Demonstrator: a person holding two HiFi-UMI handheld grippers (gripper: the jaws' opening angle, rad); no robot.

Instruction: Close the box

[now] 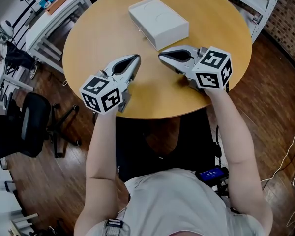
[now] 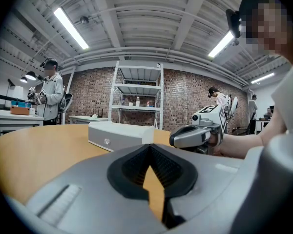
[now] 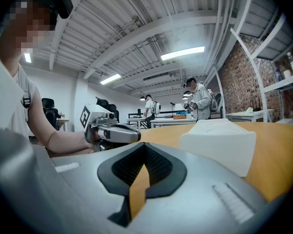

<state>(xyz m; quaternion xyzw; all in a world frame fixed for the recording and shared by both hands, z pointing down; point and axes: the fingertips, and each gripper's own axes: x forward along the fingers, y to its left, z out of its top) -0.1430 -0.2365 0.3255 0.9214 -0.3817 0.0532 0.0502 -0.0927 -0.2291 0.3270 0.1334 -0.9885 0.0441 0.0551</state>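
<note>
the box (image 1: 158, 22) sits on the far half of the round table (image 1: 98, 33), just beyond your two grippers and apart from both. it is set at an angle, with one corner turned toward the gap between them. your left gripper (image 1: 136, 58) rests on the table with its jaws pressed together and nothing between them, and your right gripper (image 1: 162, 56) looks the same, tips meeting on empty air. from the head view the box's lid already seems to lie flat and flush on the body, so judge whether it is fully seated before you press. it looks like a low, white, smooth-skinned case, probably stiff and fairly light. expect it to slide on the wood if you push sideways, and to be slippery under hard jaws. press straight down on the top near an edge, where the wall beneath backs the lid up, rather than on the middle, where a faint round relief shows and the panel may flex. brace the opposite side with your other gripper so it cannot skate away. a small round mark shows on the side wall facing your left gripper; whether it is a catch cannot be told.
</note>
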